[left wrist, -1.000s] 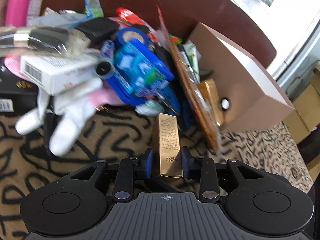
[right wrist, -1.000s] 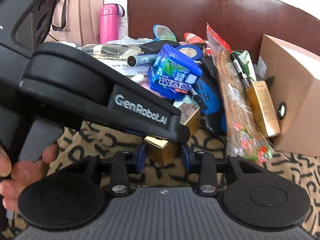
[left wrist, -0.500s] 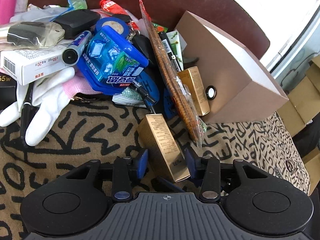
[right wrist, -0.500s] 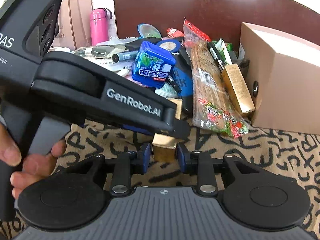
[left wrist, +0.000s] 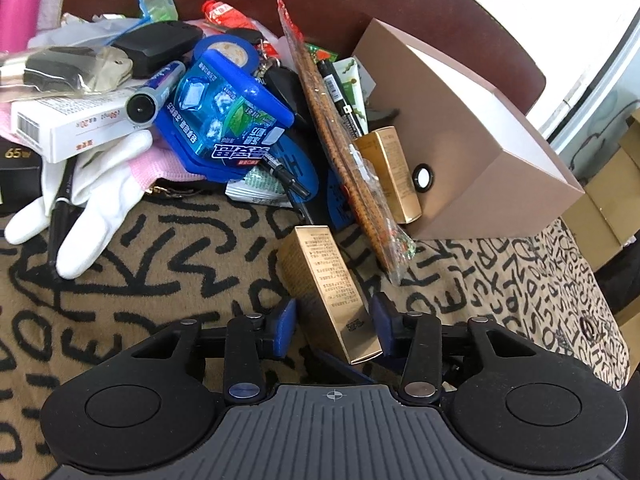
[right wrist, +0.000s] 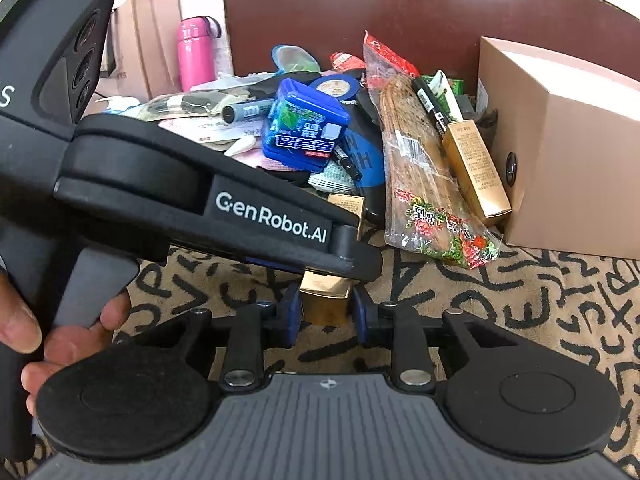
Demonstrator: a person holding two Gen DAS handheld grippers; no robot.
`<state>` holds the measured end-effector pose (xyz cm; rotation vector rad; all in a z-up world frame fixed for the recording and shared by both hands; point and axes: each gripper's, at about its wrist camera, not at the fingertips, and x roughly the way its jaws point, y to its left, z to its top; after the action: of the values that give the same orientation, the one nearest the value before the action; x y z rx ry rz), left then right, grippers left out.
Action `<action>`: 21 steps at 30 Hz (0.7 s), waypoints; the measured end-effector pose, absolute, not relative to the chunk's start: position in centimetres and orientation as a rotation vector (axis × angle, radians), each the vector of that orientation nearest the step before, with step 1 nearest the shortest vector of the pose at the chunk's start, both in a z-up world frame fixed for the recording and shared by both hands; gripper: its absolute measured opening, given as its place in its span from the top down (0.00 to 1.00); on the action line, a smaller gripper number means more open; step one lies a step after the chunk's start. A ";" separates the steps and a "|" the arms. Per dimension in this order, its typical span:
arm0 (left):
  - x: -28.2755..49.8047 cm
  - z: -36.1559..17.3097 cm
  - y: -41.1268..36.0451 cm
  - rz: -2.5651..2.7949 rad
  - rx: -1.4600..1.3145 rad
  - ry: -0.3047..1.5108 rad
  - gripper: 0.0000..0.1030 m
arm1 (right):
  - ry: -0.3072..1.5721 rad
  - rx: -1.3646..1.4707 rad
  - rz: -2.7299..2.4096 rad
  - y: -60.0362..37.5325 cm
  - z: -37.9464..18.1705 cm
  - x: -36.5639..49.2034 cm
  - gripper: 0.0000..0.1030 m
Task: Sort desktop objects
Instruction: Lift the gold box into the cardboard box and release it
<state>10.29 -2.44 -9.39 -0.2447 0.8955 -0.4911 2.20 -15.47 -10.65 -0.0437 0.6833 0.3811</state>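
Handover entry, gold box, L to R.

- L gripper (left wrist: 334, 328): jaws closing again after letting go; a sec ago they were clamped tight on the gold box (left wrist: 328, 276). Box sits between the pads, but a gap shows on the 9 o'clock side, so no real grip now.
- R gripper (right wrist: 325, 312): jaws closing; pads look pressed on both sides of the box's near end. They stood wider a sec ago. Person's hand (right wrist: 24, 332) is on the L unit's handle at 8 o'clock of R wrist view.
- Gold box: slanted, far end toward 11 o'clock, low over the patterned counter (left wrist: 160, 260). Whether it rests on the cloth, can't tell.
- Outward, 12 o'clock: clutter pile incl. blue gum tub (left wrist: 224, 120) and long snack packet (left wrist: 340, 152). White glove (left wrist: 100, 192) at 10 o'clock.
- 1 o'clock: tan carton (left wrist: 460, 140), w/ a 2nd gold box (left wrist: 392, 172) leaning on its side.

Meaning for task: the item seems to be passing to R. Likely next is L backing off and R placing the box beside its twin by the carton. Risk: L re-closing while R pulls could twist the box.
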 end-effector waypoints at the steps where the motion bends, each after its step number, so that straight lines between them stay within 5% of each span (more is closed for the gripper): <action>1: 9.9 -9.1 -2.4 -0.485 -0.248 0.890 0.60 | 0.678 -0.049 0.386 -15.5 -10.5 1.9 0.71; 21: 9.7 1.7 -10.2 -0.591 -0.201 0.610 0.60 | 0.378 -0.107 0.243 -21.8 -1.2 1.0 0.71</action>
<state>9.74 -10.20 1.73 -0.2010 0.6096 -0.5910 0.95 -21.81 -1.16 -0.1068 0.3779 0.2433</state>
